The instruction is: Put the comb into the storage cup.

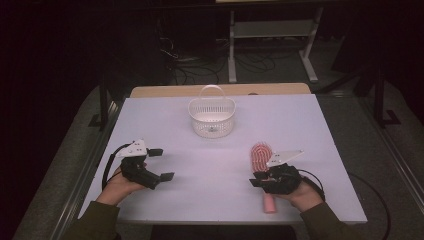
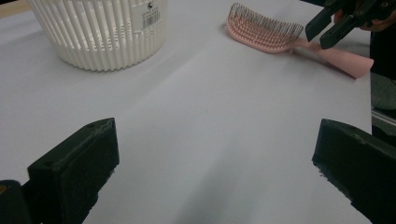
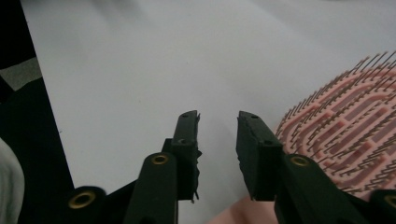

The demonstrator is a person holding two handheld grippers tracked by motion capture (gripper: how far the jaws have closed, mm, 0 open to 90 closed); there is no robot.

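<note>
1. Near edge of the white desk (image 1: 220,200), high view: a forearm enters at about 7 o'clock and another at about 5 o'clock, each hand holding a black gripper.
2. Left gripper (image 1: 161,164), at about 8 o'clock on the desk: jaws spread wide, nothing between them. Left gripper view confirms it, with bare desk (image 2: 210,140) across the broad gap. A cable loops back from it toward the sleeve.
3. Right gripper (image 1: 256,178), at about 4 o'clock: jaws parted by a narrow gap, holding nothing. In the right gripper view (image 3: 218,140) the gap shows bare desk (image 3: 140,60).
4. Pink hairbrush (image 1: 260,156) lies flat on the desk, bristles up, under and just beside the right gripper. Its head points to 12 o'clock and its handle to 6 o'clock, emerging below the hand. In the right gripper view the bristled head (image 3: 355,135) sits close at 3 o'clock of the jaws.
5. White slatted basket (image 1: 212,117) with an upright loop handle stands at 12 o'clock, near the far edge, well apart from both grippers. Label on its wall in the left gripper view (image 2: 98,37).
6. Beyond the desk: dim floor, cables, a white frame (image 1: 272,30).
</note>
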